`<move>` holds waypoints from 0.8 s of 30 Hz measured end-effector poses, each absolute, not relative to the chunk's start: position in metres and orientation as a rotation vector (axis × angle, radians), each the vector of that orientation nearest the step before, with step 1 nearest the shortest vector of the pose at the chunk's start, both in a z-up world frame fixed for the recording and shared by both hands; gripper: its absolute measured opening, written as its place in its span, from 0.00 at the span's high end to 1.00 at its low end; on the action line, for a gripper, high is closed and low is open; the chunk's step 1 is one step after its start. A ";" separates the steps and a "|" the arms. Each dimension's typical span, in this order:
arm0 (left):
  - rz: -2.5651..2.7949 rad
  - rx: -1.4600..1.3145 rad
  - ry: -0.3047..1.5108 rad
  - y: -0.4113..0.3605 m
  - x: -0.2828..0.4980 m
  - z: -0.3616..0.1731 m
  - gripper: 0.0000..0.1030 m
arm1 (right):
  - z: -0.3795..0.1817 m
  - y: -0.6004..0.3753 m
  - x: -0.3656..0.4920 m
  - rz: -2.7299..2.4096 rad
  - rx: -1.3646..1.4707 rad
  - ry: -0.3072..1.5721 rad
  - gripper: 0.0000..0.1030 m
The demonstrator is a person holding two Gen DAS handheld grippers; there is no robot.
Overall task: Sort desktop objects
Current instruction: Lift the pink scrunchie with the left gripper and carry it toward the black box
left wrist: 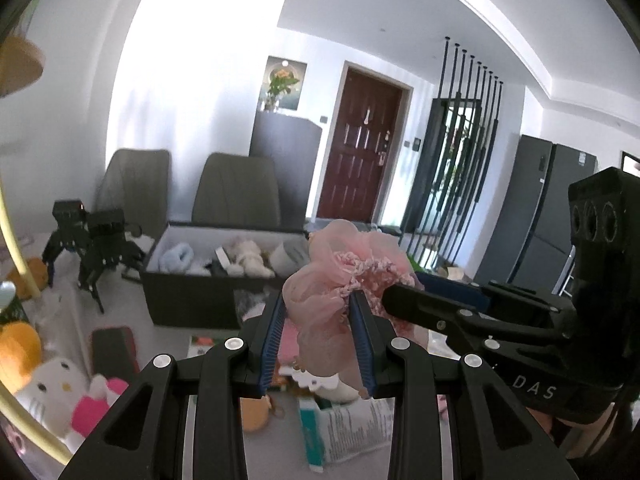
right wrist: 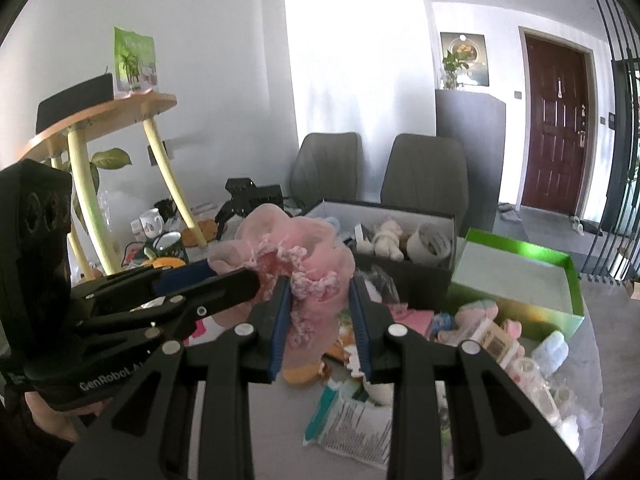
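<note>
Both claws are clamped on 1 pink frilly cloth [left wrist: 340,280], lifted above the cluttered counter [right wrist: 280,432]. The left claw [left wrist: 318,320] pinches its sheer lower fold between narrowly parted pads; the right claw [right wrist: 320,304] grips the ruffled trim. A dark storage box [left wrist: 188,292] sits at 10 o'clock of the cloth in the left wrist view, a green box [right wrist: 516,280] at 3 o'clock in the right wrist view.

The grey counter [right wrist: 276,440] is crowded with small things: a dark open box [right wrist: 404,276] of soft toys near its far side, and a green box [right wrist: 516,276] just beside it. Near the front lies a teal-and-white printed packet [right wrist: 352,420]. A white cat plush [left wrist: 52,392], a dark red case [left wrist: 114,350] and mugs [right wrist: 160,232] lie toward the other side.
</note>
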State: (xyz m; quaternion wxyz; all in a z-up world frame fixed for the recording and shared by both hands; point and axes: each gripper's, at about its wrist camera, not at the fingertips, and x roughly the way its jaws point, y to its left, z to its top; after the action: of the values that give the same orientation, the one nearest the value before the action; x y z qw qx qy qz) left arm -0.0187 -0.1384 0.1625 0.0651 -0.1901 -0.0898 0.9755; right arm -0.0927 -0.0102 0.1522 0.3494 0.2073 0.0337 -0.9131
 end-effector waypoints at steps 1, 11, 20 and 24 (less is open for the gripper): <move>2.947 -0.560 -0.263 -0.139 -0.020 0.166 0.67 | 0.155 -0.010 -0.093 -2.368 0.525 0.084 0.71; 2.950 -0.448 -0.200 -0.141 -0.035 0.195 0.67 | 0.190 -0.007 -0.104 -2.412 0.423 0.059 0.71; 2.959 -0.378 -0.162 -0.147 -0.054 0.215 0.67 | 0.213 -0.009 -0.121 -2.428 0.350 0.023 0.71; 2.966 -0.347 -0.153 -0.150 -0.064 0.223 0.67 | 0.217 -0.012 -0.133 -2.429 0.339 0.003 0.71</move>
State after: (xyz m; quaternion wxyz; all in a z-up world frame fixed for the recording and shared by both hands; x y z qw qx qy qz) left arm -0.0636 -0.1504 0.2226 0.0755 -0.1157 -0.0511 0.9891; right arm -0.1326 -0.0124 0.2165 0.3378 0.1302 0.0013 -0.9322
